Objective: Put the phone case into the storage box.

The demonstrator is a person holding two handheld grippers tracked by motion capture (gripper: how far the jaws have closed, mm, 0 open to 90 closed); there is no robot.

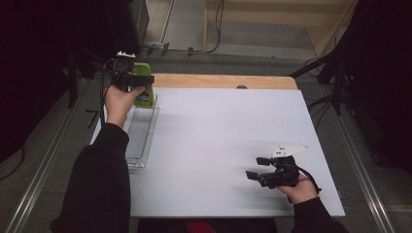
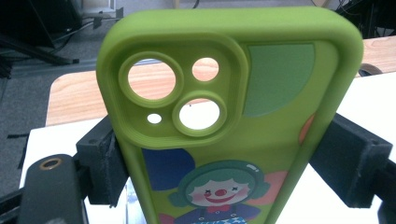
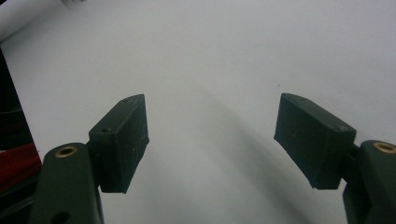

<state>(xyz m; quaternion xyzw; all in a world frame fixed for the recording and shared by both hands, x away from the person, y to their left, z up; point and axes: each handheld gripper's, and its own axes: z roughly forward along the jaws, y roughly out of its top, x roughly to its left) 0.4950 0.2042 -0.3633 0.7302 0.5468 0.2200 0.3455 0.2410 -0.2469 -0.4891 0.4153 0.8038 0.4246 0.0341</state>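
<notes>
The left hand (image 1: 119,102) reaches far forward at the table's far left corner, its dark-sleeved forearm stretched out; the left gripper (image 1: 137,80) is held raised, its jaws clamped on either edge of a flat thing. The right hand (image 1: 301,188) rests low near the front right; the right gripper (image 1: 257,167) points left, jaws spread wide with nothing between them.

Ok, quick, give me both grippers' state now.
Left gripper: shut on the green phone case, above the clear tray.
Right gripper: open, holding nothing, over the table.
</notes>
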